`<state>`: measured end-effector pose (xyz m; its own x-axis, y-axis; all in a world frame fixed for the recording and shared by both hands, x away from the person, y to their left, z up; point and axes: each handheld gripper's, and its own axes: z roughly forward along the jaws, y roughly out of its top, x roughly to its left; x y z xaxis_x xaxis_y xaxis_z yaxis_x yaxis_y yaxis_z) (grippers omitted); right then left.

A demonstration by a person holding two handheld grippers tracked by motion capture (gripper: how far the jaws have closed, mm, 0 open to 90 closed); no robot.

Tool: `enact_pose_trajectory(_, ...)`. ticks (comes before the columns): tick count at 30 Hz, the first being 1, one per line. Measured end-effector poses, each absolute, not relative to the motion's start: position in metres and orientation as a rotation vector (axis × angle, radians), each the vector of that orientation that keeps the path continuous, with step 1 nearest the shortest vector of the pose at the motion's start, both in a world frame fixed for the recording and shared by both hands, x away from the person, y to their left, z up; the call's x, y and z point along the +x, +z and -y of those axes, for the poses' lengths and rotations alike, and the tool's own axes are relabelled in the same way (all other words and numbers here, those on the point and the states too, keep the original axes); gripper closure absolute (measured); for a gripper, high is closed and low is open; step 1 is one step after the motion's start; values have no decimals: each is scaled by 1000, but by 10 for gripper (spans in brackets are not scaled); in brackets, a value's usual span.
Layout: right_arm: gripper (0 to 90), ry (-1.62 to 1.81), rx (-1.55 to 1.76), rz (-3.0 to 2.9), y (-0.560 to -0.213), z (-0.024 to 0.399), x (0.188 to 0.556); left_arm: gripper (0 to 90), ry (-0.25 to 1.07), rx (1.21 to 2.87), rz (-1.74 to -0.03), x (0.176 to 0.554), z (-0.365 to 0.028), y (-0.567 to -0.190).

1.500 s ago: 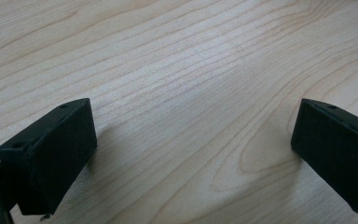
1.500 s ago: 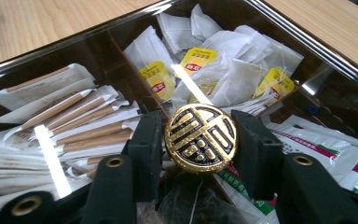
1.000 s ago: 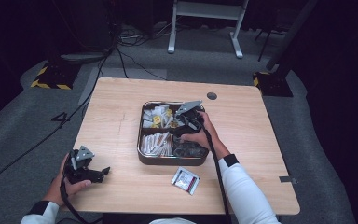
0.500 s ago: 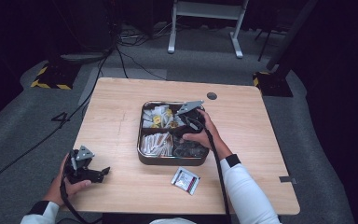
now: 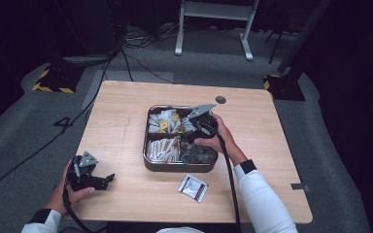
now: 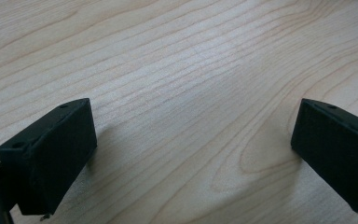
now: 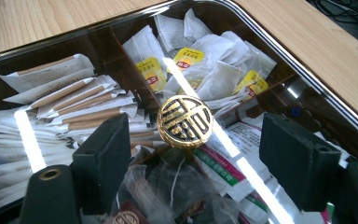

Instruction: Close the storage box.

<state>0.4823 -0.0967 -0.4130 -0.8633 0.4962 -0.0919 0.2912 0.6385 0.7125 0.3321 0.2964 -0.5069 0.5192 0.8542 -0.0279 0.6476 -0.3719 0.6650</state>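
Claw [image 7: 189, 158] wider around gold knob [image 7: 185, 121].

A dark, round-cornered metal tray [image 5: 148, 162] sits mid-table, split by brown dividers into four compartments: yellow-tagged white tea bags [image 7: 205, 74] at ten o'clock, paper stick sachets [image 7: 74, 100] at seven, and dark pouches [image 5: 199, 154] at five. A black-and-gold round knob [image 7: 185, 121] crowns the centre.

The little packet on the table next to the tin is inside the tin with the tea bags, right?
Not quite. The little packet lies on the bare table, outside the tin, just in front of it on the person's side. The high view shows it. The tea bags are indeed inside the tin.
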Motion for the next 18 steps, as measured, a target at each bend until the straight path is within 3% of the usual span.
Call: enact_pose_trajectory(18,244,1009,652,-2545,-398,123,474,3,429,2138,-1219,332,-296,-507)
